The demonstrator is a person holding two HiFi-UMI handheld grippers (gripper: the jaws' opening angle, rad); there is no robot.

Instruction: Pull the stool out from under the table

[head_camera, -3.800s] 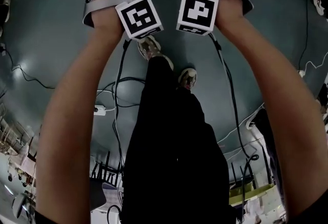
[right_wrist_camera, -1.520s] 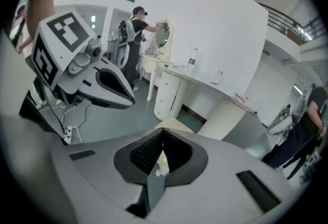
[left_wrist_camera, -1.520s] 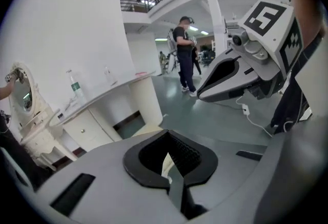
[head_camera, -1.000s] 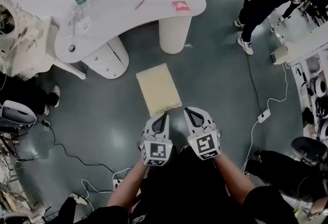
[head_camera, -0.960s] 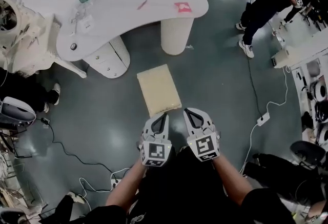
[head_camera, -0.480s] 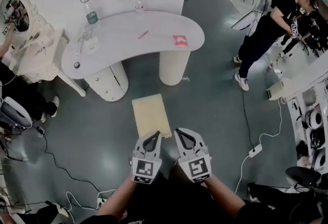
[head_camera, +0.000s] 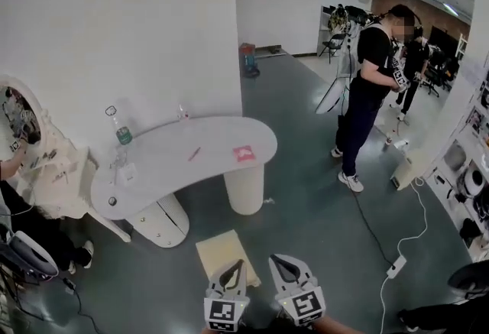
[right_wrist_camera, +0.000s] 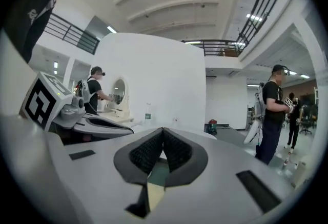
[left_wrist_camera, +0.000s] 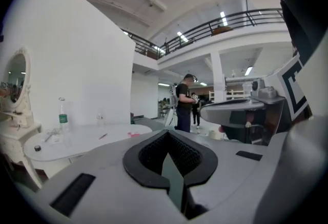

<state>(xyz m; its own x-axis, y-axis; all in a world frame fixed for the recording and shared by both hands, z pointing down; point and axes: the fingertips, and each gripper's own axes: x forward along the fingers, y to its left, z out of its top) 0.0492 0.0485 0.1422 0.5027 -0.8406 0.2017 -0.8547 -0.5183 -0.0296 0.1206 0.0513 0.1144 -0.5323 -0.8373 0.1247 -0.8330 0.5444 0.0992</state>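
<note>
both claws, left claw [head_camera: 231, 277] and right claw [head_camera: 283, 270], closed, empty.

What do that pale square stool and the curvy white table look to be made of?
Stool: matte beige top with no shine, probably padded fabric or foam. Table: smooth white with a faint sheen, likely painted or laminated board.

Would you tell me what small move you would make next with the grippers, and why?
Probably just hold both grippers back and stop. The stool stands on open floor in front of the table, not beneath it, and the left gripper and right gripper are shut with nothing between their jaws, so the pull looks finished.
</note>
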